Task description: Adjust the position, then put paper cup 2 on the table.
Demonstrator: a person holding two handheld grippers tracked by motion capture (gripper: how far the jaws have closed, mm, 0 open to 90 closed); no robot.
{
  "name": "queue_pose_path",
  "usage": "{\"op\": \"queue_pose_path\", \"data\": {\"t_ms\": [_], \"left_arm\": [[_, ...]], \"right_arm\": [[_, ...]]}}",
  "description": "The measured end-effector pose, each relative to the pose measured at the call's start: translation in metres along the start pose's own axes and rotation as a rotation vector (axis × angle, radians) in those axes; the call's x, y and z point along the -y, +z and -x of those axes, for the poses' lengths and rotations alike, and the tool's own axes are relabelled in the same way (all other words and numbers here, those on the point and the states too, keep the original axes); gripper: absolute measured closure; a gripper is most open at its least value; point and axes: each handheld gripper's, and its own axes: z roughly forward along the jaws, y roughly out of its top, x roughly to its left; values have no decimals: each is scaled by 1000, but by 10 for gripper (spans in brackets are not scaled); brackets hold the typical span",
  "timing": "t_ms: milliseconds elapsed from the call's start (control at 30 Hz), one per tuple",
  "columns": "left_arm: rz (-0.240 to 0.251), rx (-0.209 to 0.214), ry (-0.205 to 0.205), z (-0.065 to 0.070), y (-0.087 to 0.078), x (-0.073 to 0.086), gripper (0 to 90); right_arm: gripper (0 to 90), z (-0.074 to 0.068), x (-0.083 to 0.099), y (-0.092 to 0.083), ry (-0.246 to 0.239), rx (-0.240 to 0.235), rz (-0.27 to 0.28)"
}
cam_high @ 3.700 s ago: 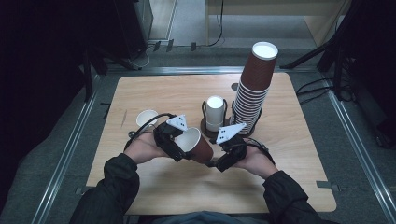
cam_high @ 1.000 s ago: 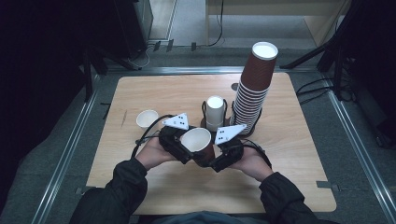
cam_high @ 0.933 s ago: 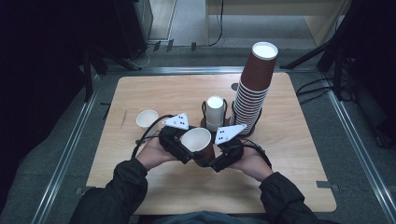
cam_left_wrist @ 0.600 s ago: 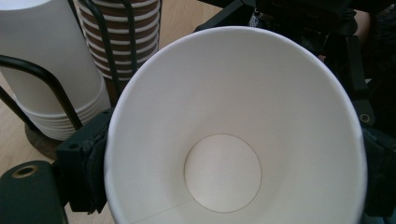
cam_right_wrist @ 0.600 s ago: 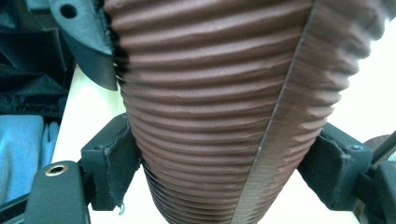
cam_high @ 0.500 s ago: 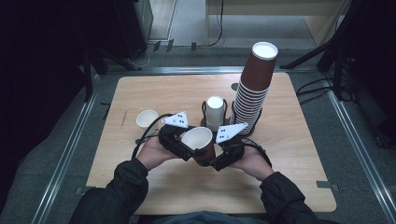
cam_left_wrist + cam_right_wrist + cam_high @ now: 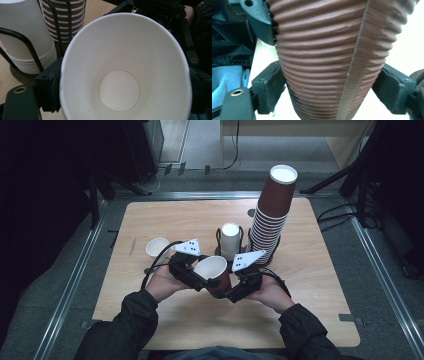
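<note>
Brown ribbed cup (image 7: 212, 270) sits between my grippers, both clamped on it: left gripper (image 7: 122, 82) pinching near the rim, right gripper (image 7: 332, 92) squeezing the ribbed wall lower down.

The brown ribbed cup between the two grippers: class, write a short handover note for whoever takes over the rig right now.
Left gripper: shut on the brown ribbed cup, near its rim.
Right gripper: shut on the same cup, lower on its ribbed wall.
The cup is tilted, above the table.
Behind: tall brown stack, white stack in the wire holder, a loose white cup at left.
Done: cup picked up.
Left: purpose unstated; presumably place it.
</note>
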Motion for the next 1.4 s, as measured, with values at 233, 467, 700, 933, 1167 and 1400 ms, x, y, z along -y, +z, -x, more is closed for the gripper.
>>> {"op": "queue_pose_path", "data": {"t_ms": [233,467,700,933,1167,1400], "left_arm": [[-6,-11,2,-2,-3,0,113],[-24,-45,0,-6,-9,2,113],[-49,-71,2,-9,-12,5,112],[-74,-72,11,-11,-14,7,111],[-89,-94,12,-16,-26,14,109],[-90,-124,6,-22,-41,22,107]], "right_arm": [[150,0,2,-3,-5,19,-30],[150,-1,4,-7,3,39,-64],[150,-4,7,-15,7,72,-93],[151,-2,11,-25,28,105,-103],[159,2,14,-37,69,118,-105],[178,4,18,-45,99,161,-117]]}}
